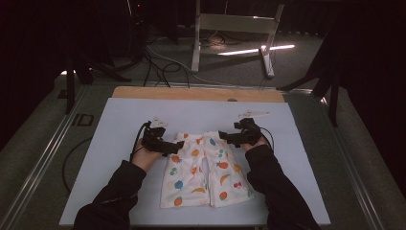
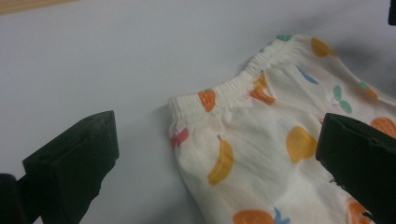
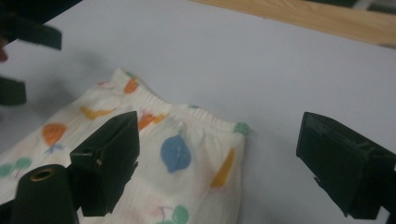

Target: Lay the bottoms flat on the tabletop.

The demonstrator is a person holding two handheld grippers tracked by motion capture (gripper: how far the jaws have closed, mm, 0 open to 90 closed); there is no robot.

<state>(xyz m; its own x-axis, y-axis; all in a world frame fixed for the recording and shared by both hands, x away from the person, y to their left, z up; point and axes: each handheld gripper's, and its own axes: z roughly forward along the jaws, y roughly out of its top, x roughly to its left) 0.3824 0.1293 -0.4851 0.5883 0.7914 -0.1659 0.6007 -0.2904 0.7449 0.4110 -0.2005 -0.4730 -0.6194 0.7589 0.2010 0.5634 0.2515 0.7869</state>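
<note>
A pale blue mat (image 1: 119, 124) covers the table at frame centre. The left gripper (image 1: 165, 143) and right gripper (image 1: 230, 137) both hang released, jaws spread, at the waistband corners of the fruit-print shorts (image 1: 203, 172) lying flat at lower centre.

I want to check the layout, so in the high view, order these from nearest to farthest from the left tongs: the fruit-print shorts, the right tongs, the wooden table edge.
1. Fruit-print shorts, beside the left tongs.
2. Right tongs, across the waistband.
3. Wooden table edge, along the far side.
</note>
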